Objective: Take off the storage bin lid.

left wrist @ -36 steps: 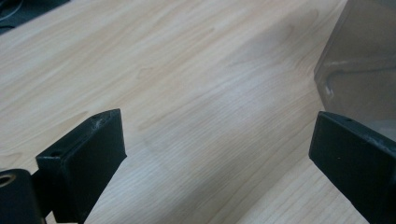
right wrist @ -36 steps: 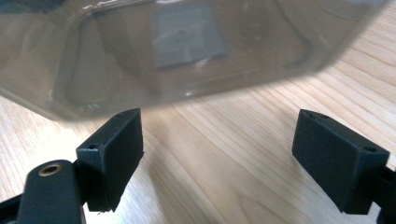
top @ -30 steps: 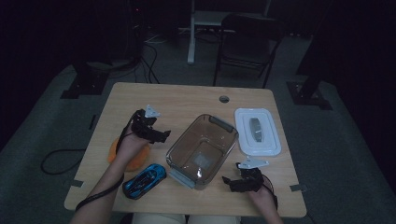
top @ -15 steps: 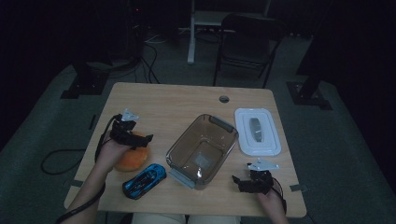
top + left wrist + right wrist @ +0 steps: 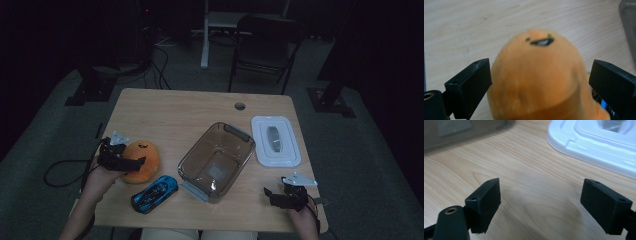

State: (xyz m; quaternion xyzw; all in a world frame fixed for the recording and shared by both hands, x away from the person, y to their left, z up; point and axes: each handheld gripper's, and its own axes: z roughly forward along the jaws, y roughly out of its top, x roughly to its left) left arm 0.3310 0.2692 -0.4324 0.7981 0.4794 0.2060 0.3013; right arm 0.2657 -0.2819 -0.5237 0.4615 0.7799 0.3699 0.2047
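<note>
Orange plush [image 5: 539,80] sits at the table's [image 5: 170,112] left edge, directly between the wide-open jaws of the left gripper [image 5: 121,161], one jaw on each flank, neither seen pressing in. The right gripper [image 5: 280,196] hovers well apart, spread and empty, so the left is placed to close.

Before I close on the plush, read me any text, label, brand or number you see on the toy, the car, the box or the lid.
No readable text in any view.
Orange plush toy: only a stitched face mark, no lettering.
Blue toy car: too small and dim to show any marking.
Clear plastic box: a pale patch on its floor, perhaps a label; too blurred to read.
White lid: no print visible.
</note>
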